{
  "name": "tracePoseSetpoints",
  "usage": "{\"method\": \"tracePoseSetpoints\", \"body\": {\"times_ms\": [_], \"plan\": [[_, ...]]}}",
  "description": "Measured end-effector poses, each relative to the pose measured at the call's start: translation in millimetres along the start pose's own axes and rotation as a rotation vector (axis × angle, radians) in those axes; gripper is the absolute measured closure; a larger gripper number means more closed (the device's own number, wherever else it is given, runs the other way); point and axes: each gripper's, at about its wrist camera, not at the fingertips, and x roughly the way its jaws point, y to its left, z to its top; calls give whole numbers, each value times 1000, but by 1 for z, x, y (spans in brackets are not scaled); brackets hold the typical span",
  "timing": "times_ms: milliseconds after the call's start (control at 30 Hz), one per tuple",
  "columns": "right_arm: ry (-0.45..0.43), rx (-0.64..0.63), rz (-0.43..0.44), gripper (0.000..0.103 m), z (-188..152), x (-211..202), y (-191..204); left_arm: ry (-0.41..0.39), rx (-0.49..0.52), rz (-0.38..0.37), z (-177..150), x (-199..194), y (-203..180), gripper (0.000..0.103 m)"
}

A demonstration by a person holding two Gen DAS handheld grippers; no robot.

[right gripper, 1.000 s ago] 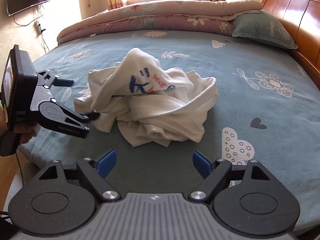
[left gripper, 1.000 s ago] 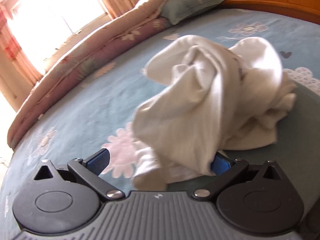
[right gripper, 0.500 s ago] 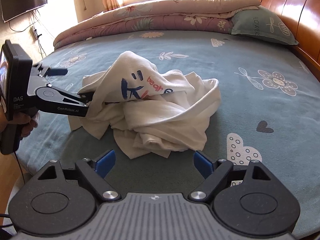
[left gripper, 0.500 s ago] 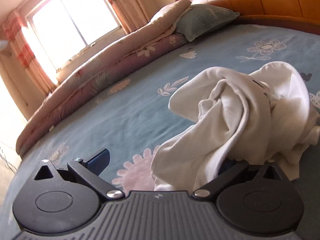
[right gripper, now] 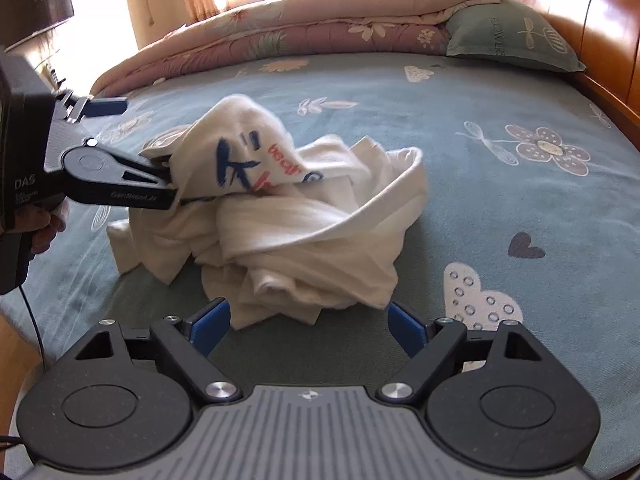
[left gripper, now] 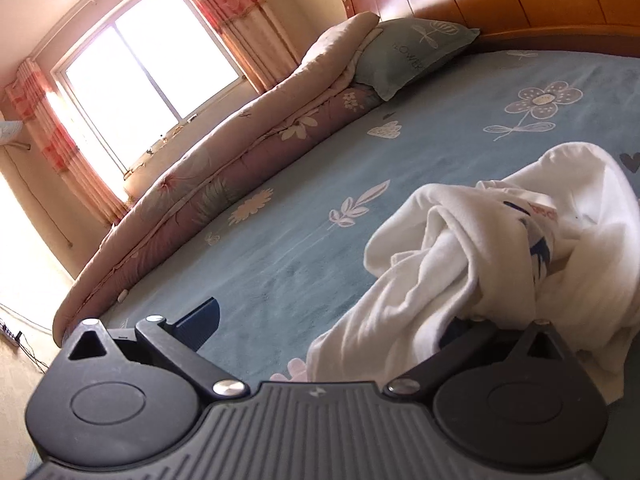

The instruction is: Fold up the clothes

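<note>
A crumpled white T-shirt point(right gripper: 304, 232) with blue and red print lies heaped on the blue flowered bed sheet point(right gripper: 480, 184). My left gripper point(right gripper: 140, 146) comes in from the left with its jaws wide apart. The printed part of the shirt hangs over its lower finger point(right gripper: 132, 184), raised above the heap. In the left wrist view the T-shirt point(left gripper: 500, 264) covers the right finger of my left gripper point(left gripper: 328, 324), while the left finger is bare. My right gripper point(right gripper: 308, 318) is open at the heap's near edge, and the cloth reaches just between its blue fingertips.
A rolled pink quilt point(right gripper: 320, 28) and a green pillow point(right gripper: 512, 36) lie along the far side of the bed. The wooden headboard point(right gripper: 592, 28) runs along the right. A hand point(right gripper: 44, 228) holds the left gripper's handle beyond the bed's left edge.
The left gripper has risen and drawn back to the left, lifting the printed part of the shirt on its finger. The right gripper has come closer to the heap's near edge.
</note>
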Motion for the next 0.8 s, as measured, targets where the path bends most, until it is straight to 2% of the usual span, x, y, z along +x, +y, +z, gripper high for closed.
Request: {"method": "tracePoseSetpoints", "body": {"times_ms": [167, 267, 333, 433, 567, 667, 800], "plan": [[-57, 122, -27, 10, 40, 4, -27, 17, -3, -12, -1, 5, 9, 1], [-50, 192, -64, 3, 73, 24, -42, 17, -10, -22, -1, 7, 7, 1], [41, 225, -68, 2, 87, 50, -50, 17, -11, -27, -1, 7, 7, 1], [204, 192, -122, 2, 80, 82, -60, 13, -16, -33, -3, 6, 9, 1], [316, 120, -183, 2, 50, 79, -75, 15, -29, -50, -9, 5, 13, 1], [305, 191, -200, 2, 41, 64, -93, 15, -28, -58, -10, 3, 11, 1], [202, 306, -125, 2, 52, 55, -87, 10, -24, -60, -8, 1, 8, 1]]}}
